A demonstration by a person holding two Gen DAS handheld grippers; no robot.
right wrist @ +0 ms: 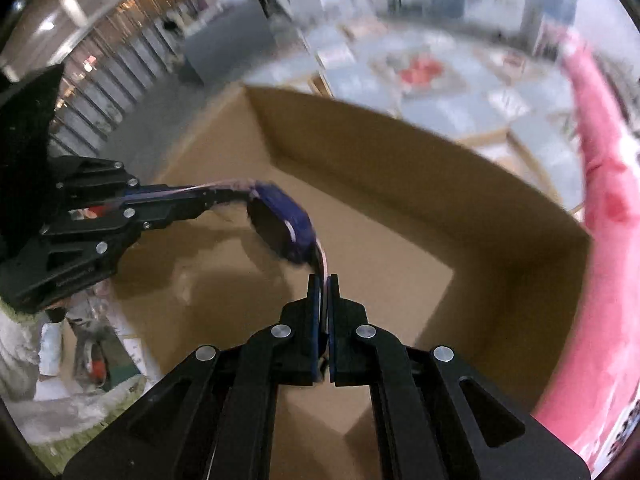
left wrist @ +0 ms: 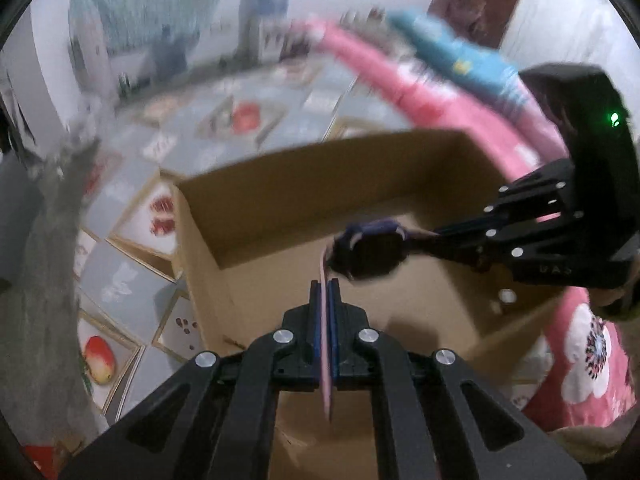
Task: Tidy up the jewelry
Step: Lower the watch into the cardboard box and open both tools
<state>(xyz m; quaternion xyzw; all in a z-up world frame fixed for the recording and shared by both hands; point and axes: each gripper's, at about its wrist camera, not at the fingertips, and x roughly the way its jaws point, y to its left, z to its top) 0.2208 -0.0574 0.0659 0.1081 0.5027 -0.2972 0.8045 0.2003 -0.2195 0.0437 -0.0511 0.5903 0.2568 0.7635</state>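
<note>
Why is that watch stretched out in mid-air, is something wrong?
Nothing looks broken. The watch hangs over the open cardboard box, one strap end pinched in the left tongs, the other in the right tongs. It only looks odd because both pairs hold it at once.
</note>
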